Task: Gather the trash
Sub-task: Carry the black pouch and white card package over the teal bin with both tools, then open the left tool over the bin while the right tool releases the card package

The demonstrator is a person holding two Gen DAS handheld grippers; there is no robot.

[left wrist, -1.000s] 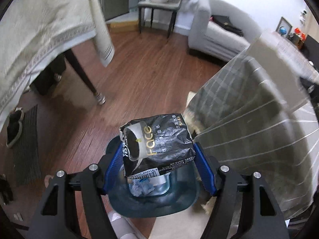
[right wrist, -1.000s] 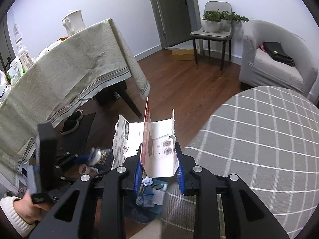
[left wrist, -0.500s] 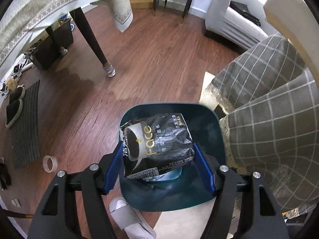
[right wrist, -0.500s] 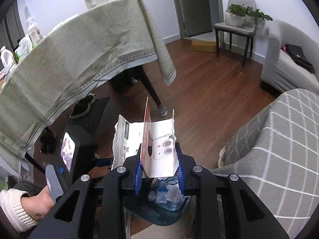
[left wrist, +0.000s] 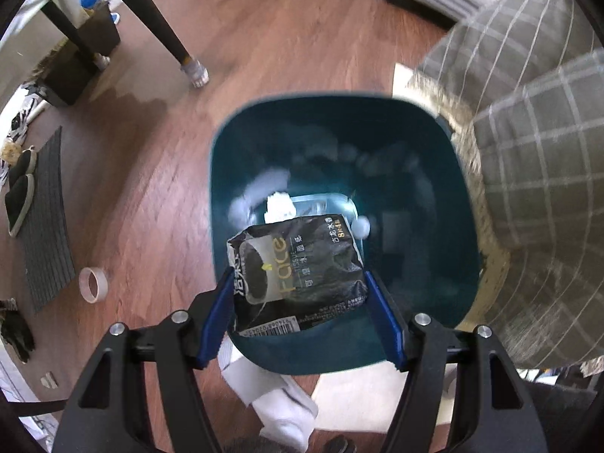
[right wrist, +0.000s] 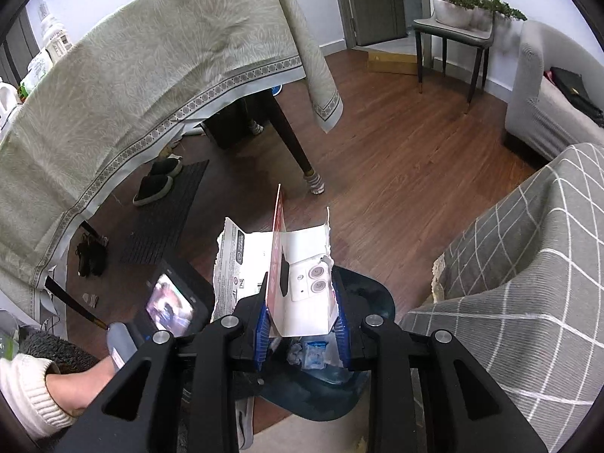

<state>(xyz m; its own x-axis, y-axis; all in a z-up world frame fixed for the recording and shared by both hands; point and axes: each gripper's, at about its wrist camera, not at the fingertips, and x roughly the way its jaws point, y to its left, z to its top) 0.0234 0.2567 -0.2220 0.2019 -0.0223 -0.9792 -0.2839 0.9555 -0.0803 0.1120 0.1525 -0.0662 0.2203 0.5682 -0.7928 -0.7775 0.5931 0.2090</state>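
Observation:
A black tissue pack (left wrist: 298, 264) hangs over the mouth of the dark teal bin (left wrist: 339, 98), with my left gripper (left wrist: 297, 278) shut on it and pointing almost straight down. White tissues (left wrist: 279, 204) and a clear tray lie inside the bin. My right gripper (right wrist: 300, 290) is shut on a torn white and red cardboard box (right wrist: 302, 260), held upright above the near side of the bin (right wrist: 372, 294). In the right wrist view a hand (right wrist: 75, 385) in a white sleeve holds the other gripper's handle, its small screen (right wrist: 170, 302) lit.
A checked grey sofa cover (left wrist: 528, 151) crowds the bin's right side. A table leg (left wrist: 162, 26), a tape roll (left wrist: 92, 285) and slippers on a dark mat (left wrist: 45, 219) lie left on the wood floor. A white slipper (left wrist: 279, 396) sits just below the bin.
My left gripper has sunk and tipped downward with the tissue pack, so the bin now fills the view beneath it. The right gripper drifted lower toward the bin, still gripping the box.

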